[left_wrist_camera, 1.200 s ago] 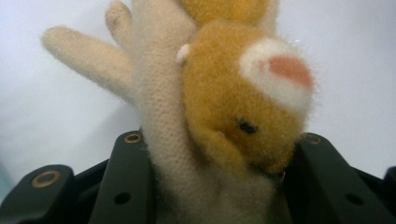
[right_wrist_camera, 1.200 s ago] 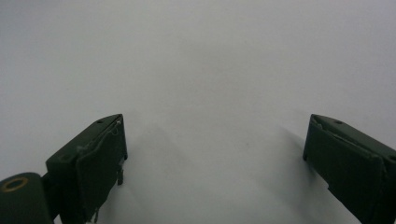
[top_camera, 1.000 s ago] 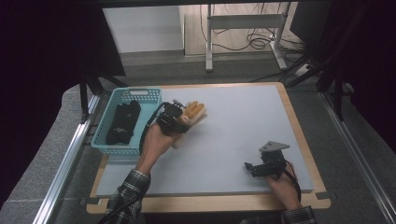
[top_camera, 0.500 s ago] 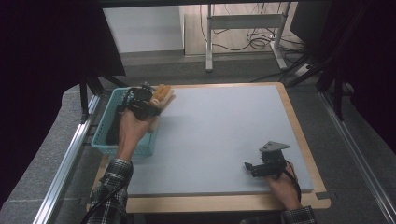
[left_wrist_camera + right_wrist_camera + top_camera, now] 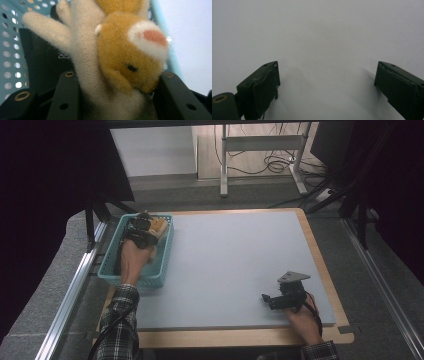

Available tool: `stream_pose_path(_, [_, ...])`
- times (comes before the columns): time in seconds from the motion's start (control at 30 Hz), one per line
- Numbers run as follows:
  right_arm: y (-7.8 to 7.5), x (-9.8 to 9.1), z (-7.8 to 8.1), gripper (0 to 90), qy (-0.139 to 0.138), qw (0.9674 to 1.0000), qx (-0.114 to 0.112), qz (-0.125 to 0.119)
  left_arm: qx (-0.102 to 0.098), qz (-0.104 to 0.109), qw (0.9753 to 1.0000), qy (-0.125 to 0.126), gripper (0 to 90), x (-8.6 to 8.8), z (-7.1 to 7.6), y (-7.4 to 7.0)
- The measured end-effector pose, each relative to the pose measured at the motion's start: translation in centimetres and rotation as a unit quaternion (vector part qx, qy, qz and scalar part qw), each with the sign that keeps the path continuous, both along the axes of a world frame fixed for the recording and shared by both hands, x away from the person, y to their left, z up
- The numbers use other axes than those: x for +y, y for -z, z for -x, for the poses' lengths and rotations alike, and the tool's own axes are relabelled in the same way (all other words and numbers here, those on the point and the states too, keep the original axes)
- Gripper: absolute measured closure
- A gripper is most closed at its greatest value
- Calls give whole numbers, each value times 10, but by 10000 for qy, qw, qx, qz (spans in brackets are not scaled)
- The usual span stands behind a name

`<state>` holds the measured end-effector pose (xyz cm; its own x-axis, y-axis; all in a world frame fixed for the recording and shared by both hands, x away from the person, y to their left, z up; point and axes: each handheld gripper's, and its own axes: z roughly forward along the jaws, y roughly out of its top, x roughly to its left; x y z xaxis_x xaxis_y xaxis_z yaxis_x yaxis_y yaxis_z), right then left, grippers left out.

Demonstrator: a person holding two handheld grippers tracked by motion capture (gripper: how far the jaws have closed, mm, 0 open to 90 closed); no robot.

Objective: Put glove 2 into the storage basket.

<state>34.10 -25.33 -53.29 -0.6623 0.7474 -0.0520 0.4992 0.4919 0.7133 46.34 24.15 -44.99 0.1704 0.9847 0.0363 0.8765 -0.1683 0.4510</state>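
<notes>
Plush toy [image 5: 158,226] carried over the teal basket [image 5: 162,257] by the left gripper [image 5: 142,231].

Left gripper jaws clamp a tan and cream stuffed animal [image 5: 120,57], which has travelled from the grey table mat [image 5: 235,265] to above the basket's far end, beside a black item [image 5: 42,65] lying inside. It looks ready to be lowered and let go. Right gripper [image 5: 272,301] rests near the mat's front right corner, jaws wide apart with nothing between them.

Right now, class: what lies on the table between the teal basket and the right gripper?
Nothing: in the high view, bare grey mat spans from the teal basket to the right gripper.
</notes>
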Motion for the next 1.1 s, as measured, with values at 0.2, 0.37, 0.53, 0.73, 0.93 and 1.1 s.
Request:
stream_pose_path(0.2, [0,0,0,60,1,10000,-1,-4,335,-28,9994,71,549,-2,-14,27])
stream_pose_path(0.37, [0,0,0,60,-3,10000,-1,-4,596,152,9978,232,522,-5,-22,41])
stream_pose_path(0.53, [0,0,0,60,-3,10000,0,-4,734,256,9967,233,395,1,-24,44])
stream_pose_path(0.73, [0,0,0,60,-3,10000,1,0,534,490,9965,408,172,9,-16,29])
stream_pose_path(0.93, [0,0,0,60,-7,10000,-3,2,-160,737,9958,521,243,19,-2,-2])
stream_pose_path(1.1, [0,0,0,59,-7,10000,-3,5,-246,342,9990,123,727,27,4,-5])
